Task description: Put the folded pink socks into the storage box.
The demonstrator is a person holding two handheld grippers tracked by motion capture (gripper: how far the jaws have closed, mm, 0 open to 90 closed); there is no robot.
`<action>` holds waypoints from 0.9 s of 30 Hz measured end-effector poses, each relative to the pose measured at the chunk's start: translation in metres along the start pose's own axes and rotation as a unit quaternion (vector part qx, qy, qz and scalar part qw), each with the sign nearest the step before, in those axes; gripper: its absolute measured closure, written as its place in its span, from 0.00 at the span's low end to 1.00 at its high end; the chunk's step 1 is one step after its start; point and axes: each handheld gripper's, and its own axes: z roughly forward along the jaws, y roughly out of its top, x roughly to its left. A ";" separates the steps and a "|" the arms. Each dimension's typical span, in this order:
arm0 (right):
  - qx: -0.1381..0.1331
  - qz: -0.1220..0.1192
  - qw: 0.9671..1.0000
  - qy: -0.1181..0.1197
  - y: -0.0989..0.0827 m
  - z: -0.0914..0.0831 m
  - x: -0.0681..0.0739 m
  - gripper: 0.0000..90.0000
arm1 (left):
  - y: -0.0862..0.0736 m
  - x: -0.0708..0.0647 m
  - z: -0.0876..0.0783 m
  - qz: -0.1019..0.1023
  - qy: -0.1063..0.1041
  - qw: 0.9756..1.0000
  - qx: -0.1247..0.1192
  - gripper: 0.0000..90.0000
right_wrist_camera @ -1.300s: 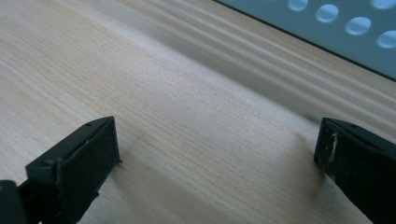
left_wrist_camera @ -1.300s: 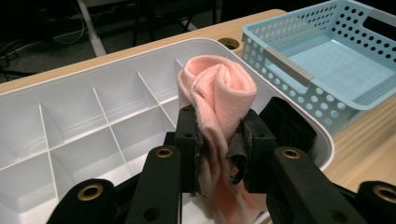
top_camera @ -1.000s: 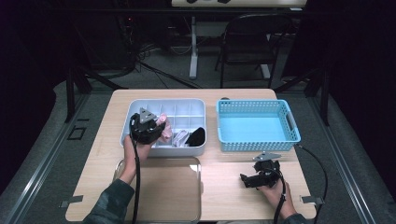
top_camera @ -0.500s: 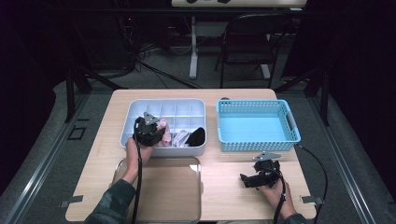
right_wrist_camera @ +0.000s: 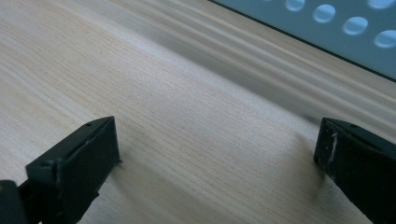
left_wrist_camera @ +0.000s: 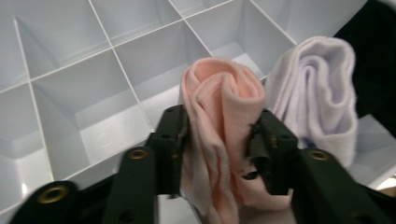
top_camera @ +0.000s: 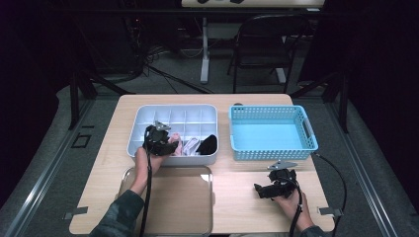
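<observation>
Left gripper jaws, just opening, flank the rolled pink cloth sock over the grey plastic divided organiser tray, front row, white rolled sock beside. Right gripper gapes wide over bare wooden table, perforated blue plastic basket ahead.

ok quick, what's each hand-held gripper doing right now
left hand-held gripper: jaws just opening, pink rolled sock between them, pads beside it in the divided tray.
right hand-held gripper: open, nothing held, over the table.
</observation>
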 end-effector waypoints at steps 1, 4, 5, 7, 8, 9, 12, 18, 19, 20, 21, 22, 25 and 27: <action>0.000 0.000 1.000 0.000 0.000 0.000 0.000 0.00 | 0.001 0.001 -0.002 0.002 -0.006 1.000 0.001 0.55; 0.000 0.000 1.000 0.000 0.000 0.000 0.000 0.00 | 0.003 0.001 -0.002 0.000 -0.011 1.000 0.004 0.50; 0.000 0.000 1.000 0.000 0.000 0.000 0.000 0.00 | 0.003 0.001 0.000 0.000 -0.010 1.000 0.006 0.50; 0.000 0.000 1.000 0.000 0.000 0.000 0.000 0.00 | 0.002 0.001 0.004 0.003 -0.009 1.000 0.016 0.54; 0.000 0.000 1.000 0.000 0.000 0.000 0.000 0.00 | 0.001 0.002 0.005 0.000 -0.016 1.000 0.019 0.58; -0.001 -0.001 1.000 0.000 0.000 0.000 0.000 0.00 | 0.000 0.002 0.006 -0.004 -0.015 1.000 0.016 0.62; 0.000 0.000 1.000 0.000 0.000 0.000 0.000 0.00 | -0.001 0.002 0.007 -0.003 -0.019 1.000 0.015 0.79; 0.001 -0.001 1.000 0.001 0.000 0.000 0.000 0.00 | -0.004 -0.003 0.015 0.008 -0.012 0.999 0.039 0.84; 0.001 -0.001 1.000 0.001 0.000 0.000 0.000 0.00 | -0.005 -0.004 0.016 0.007 -0.011 0.999 0.040 0.84; 0.003 0.000 1.000 0.001 0.000 0.000 0.000 0.00 | -0.005 -0.004 0.016 0.005 -0.011 0.999 0.041 0.84; 0.002 0.000 1.000 0.001 0.000 0.000 0.000 0.00 | -0.005 -0.004 0.017 0.005 -0.011 0.999 0.042 0.84; 0.003 0.000 1.000 0.001 0.000 0.000 0.000 0.00 | -0.005 -0.003 0.017 0.005 -0.011 0.999 0.041 0.84; 0.003 0.000 1.000 0.002 0.000 0.000 0.000 0.00 | -0.005 -0.001 0.016 0.003 -0.012 0.999 0.038 0.81; 0.001 -0.001 1.000 0.001 0.000 0.000 0.000 0.00 | -0.004 -0.002 0.013 0.002 -0.007 0.999 0.034 0.71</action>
